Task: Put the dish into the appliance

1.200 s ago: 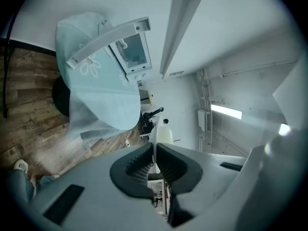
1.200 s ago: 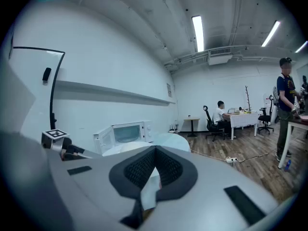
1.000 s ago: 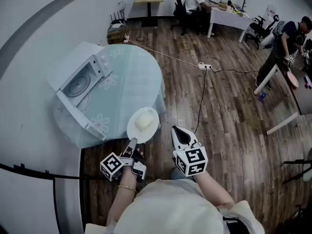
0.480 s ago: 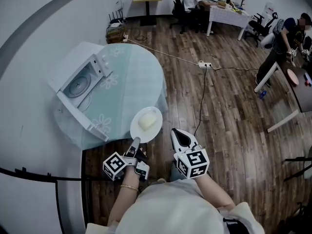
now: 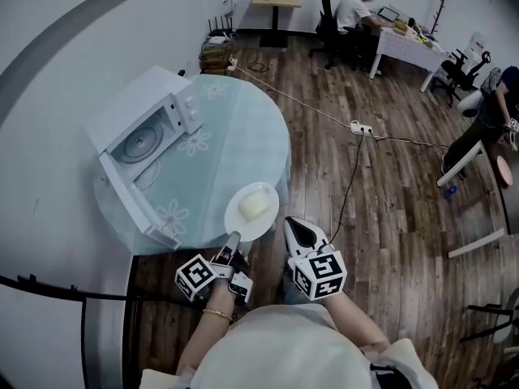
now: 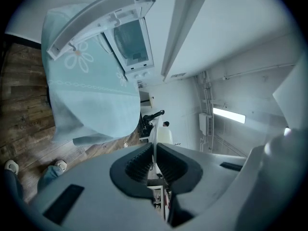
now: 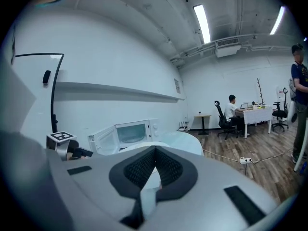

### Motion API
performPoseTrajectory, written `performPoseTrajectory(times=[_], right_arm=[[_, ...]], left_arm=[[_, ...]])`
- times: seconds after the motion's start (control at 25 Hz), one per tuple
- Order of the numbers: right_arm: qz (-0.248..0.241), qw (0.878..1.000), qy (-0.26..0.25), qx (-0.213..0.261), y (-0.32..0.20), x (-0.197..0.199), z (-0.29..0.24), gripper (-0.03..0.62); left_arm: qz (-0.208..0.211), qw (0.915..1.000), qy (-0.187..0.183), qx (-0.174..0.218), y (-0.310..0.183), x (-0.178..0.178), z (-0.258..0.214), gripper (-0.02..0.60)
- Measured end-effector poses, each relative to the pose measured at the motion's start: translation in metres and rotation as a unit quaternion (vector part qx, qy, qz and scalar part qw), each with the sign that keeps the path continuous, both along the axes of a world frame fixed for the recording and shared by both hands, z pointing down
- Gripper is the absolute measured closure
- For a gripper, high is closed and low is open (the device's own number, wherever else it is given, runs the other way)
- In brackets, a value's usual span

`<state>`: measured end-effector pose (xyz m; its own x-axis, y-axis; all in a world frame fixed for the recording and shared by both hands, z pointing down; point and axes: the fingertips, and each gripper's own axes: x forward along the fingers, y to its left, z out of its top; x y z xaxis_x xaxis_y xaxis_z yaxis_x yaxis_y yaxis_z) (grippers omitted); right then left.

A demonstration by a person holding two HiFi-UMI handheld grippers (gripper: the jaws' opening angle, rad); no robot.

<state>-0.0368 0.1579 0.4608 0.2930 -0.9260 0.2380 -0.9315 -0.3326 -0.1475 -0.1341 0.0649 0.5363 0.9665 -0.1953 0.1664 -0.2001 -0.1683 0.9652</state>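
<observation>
Task not far along. The dish (image 5: 251, 211), a white plate with a pale lump of food on it (possibly a bun; too small to tell), is not in the appliance yet. It hangs in the air just over the near edge of the round table (image 5: 243, 136), well apart from the microwave (image 5: 146, 128).

Microwave sits at the table's far-left edge. Its door (image 5: 134, 205) is already swung wide open, and the glass turntable inside shows bare. Opening is done. What is left, as I judge it: carry the plate across the cloth, slide it into the cavity, let go, and likely shut the door.

Left gripper (image 5: 232, 244): jaws nearly closed, pinching the plate's near rim, which shows edge-on between the ribbed pads in the left gripper view. Forearm reaches forward from the body, with the gripper close to level and tipped slightly down, aimed at the table.

Right gripper (image 5: 298, 229): jaws together and holding nothing. It is held just right of the plate, over the floor off the table's near edge, pointing forward and slightly down.
</observation>
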Motion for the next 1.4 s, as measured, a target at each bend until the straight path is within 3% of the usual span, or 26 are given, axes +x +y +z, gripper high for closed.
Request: performPoseTrajectory(times=[0.36,0.72,1.04,1.4], right_arm=[[-0.065,0.998,-0.002,0.003,-0.070,0.067,-0.006,0.588],[-0.147,0.989,-0.001,0.000,-0.126,0.125,-0.012,0.589],[-0.220,0.975,-0.005,-0.002,-0.165,0.151,-0.003,0.589],[-0.296,0.955,-0.012,-0.007,-0.198,0.155,0.007,0.589]], left_arm=[[-0.065,0.9978,-0.015,-0.002,-0.058,0.049,0.004,0.548],[-0.161,0.9868,-0.014,-0.010,-0.106,0.086,0.001,0.548],[-0.239,0.9710,-0.012,-0.007,-0.133,0.104,0.004,0.548],[-0.324,0.9459,0.001,-0.011,-0.149,0.102,0.007,0.548]])
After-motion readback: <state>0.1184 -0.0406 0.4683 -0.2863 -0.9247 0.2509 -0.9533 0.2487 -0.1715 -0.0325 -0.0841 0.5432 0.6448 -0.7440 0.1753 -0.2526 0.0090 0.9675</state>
